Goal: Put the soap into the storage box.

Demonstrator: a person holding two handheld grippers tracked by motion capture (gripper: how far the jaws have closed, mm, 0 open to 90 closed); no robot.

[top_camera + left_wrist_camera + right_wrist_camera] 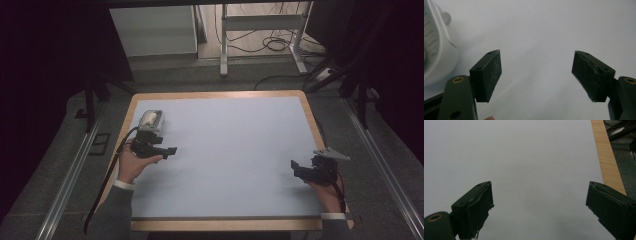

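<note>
With the white device (150, 120) set down upper left on the bench (225, 150), the left claw (170, 150) and right claw (295, 166) gape empty, likely withdrawing next.

Matt pale table (240, 150) top with wood edging; glossy white plastic device (150, 120); scuffed black rubbery pads (491, 75)

Mat (235, 150): plain pale blue-grey, no pattern. Table (312, 125) edge round the mat: light wood w/ grain. Device (150, 120) at the mat's far-left corner: white/silver casing, ribbed grey strip on its side (434, 45). Left gripper (172, 150) just beside the device: black; pads (490, 75) dark, scuffed w/ pale specks, brass inserts in the arms. Right gripper (295, 166) by the mat's right edge: black, grey plate on top; pads (477, 207) dark. Sleeves (112, 215): grey, white cuffs. Floor round the table: dark grey.
</note>
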